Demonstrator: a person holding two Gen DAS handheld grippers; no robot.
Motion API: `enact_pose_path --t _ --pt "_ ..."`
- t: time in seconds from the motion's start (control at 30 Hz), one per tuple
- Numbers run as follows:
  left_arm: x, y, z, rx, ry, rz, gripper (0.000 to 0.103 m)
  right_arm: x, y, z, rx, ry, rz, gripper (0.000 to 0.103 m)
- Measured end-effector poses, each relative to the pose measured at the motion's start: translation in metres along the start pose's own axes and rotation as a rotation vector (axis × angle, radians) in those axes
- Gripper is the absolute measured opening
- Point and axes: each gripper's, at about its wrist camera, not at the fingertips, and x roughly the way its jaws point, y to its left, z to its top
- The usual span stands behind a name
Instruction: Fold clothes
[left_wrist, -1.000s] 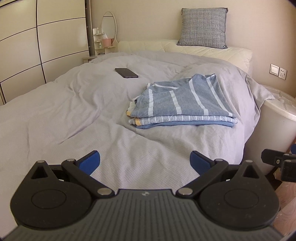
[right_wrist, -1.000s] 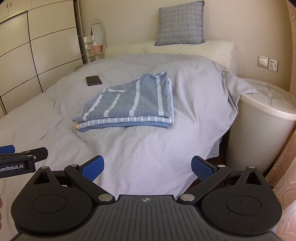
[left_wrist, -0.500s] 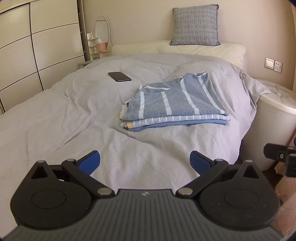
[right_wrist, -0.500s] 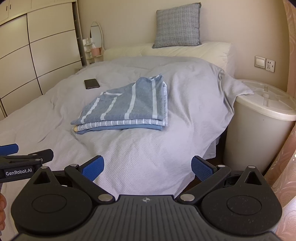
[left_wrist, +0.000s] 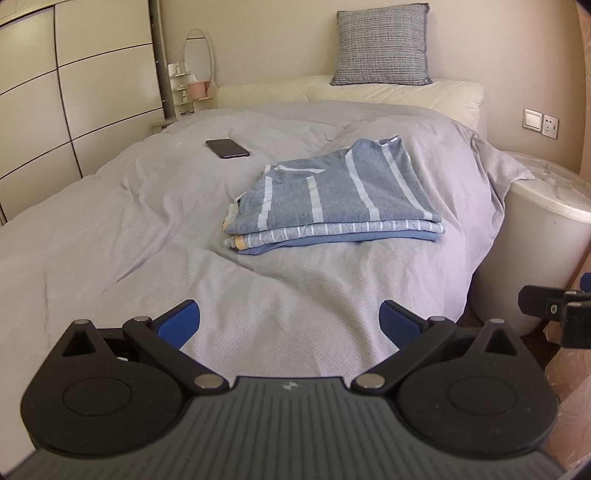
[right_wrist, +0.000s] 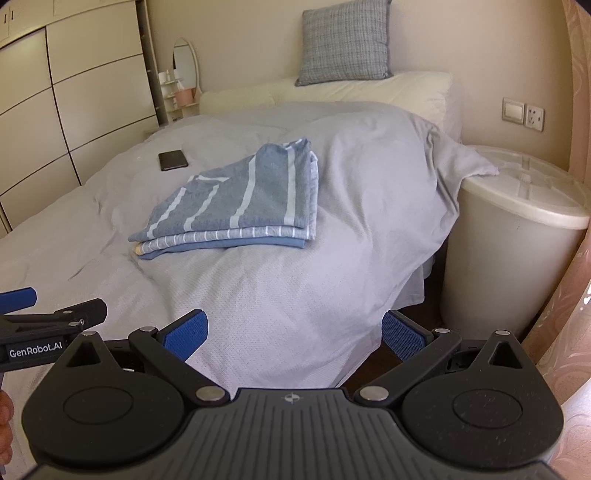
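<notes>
Both views bedward, sharing folded stack (left_wrist: 332, 199)

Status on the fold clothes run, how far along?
Done: folded clothes sit in a neat stack on the bed, striped shirt on top. In hand: nothing; left gripper and right gripper are both open, short of the stack. Left: no unfolded garment in view; only a phone lies nearby.

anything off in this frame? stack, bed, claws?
Nothing serious. The folded stack sits neatly on the bed, layers roughly aligned, though the left ends are a bit ragged. Only stray item: a phone lying on the duvet beyond the stack. Left claw and right claw are both open, holding nothing.
</notes>
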Motion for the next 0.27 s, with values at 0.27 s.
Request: enact_pose_path --t 0.27 --pt "0.0051 0.0032 -0.0085 -0.009 0.010 0.009 0.102 0.0081 0.0053 -0.0012 -0.029 0.016 0.011 0.103"
